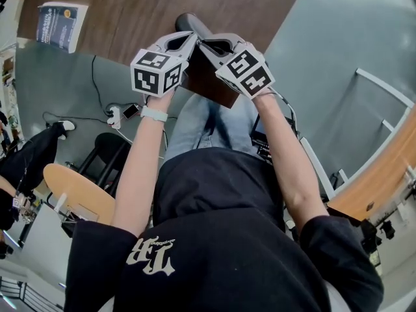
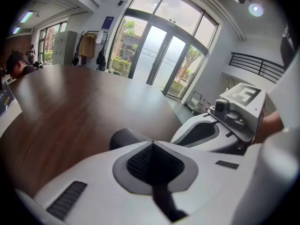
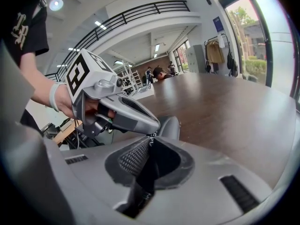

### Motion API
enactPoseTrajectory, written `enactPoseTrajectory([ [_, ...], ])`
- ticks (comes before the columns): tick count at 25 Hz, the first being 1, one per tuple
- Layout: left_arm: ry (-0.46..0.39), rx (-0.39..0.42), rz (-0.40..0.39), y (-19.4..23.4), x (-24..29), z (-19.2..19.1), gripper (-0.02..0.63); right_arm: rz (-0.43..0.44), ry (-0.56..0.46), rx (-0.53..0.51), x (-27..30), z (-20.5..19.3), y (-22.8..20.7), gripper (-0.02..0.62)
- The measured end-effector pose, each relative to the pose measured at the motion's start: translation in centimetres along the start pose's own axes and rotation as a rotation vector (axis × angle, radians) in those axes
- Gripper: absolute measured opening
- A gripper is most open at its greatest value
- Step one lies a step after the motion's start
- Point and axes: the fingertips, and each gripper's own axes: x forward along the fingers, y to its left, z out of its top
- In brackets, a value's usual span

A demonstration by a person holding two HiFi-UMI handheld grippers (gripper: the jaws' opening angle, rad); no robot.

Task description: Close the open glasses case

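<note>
I count two grippers: the left gripper [image 1: 190, 39] and the right gripper [image 1: 207, 45]. Each carries one marker cube, so two in all: the left cube [image 1: 156, 71] and the right cube [image 1: 246, 70]. There is one dark case [image 1: 187, 21] and one booklet [image 1: 62, 25], both on the single brown worktop [image 1: 130, 12]. I also make out one wristband [image 1: 154, 114], one power strip [image 1: 115, 116] and one black chair [image 1: 110, 151].

Arms stretched forward; left gripper [image 1: 190, 39], right gripper [image 1: 203, 44] tips just beside each other; jaws of each together.
</note>
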Motion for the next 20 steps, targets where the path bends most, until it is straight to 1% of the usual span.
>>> enactPoseTrajectory([
  [3, 0.006, 0.006, 0.001, 0.0, 0.0, 0.0, 0.006, 0.004, 0.026, -0.021, -1.2, -0.7, -0.5, 0.015],
  [5, 0.004, 0.002, -0.005, -0.1, -0.1, 0.0, 0.006, -0.019, 0.053, -0.044, -2.7, -1.5, -1.6, 0.015],
  [7, -0.008, -0.027, -0.025, -0.1, -0.1, 0.1, 0.006, -0.050, 0.100, -0.088, -4.2, -2.7, -3.0, 0.015],
  [9, -0.023, -0.069, -0.052, 0.0, 0.0, 0.3, 0.006, -0.054, 0.162, -0.149, -4.8, -4.2, -4.3, 0.015],
  [12, -0.026, -0.078, -0.068, 0.2, 0.3, 0.6, 0.006, 0.005, 0.261, -0.303, -4.5, -6.4, -5.1, 0.024],
  [14, -0.020, -0.066, -0.067, 0.1, 0.5, 0.7, 0.006, 0.074, 0.320, -0.436, -3.9, -7.6, -4.6, 0.043],
  [16, -0.012, -0.061, -0.067, 0.0, 0.4, 0.6, 0.006, 0.139, 0.358, -0.547, -3.4, -8.4, -3.7, 0.051],
  [18, -0.007, -0.067, -0.069, 0.0, 0.2, 0.4, 0.006, 0.185, 0.370, -0.615, -3.1, -8.7, -2.9, 0.051],
  [20, -0.004, -0.077, -0.072, 0.0, 0.0, 0.3, 0.006, 0.210, 0.377, -0.661, -2.8, -8.6, -2.6, 0.055],
])
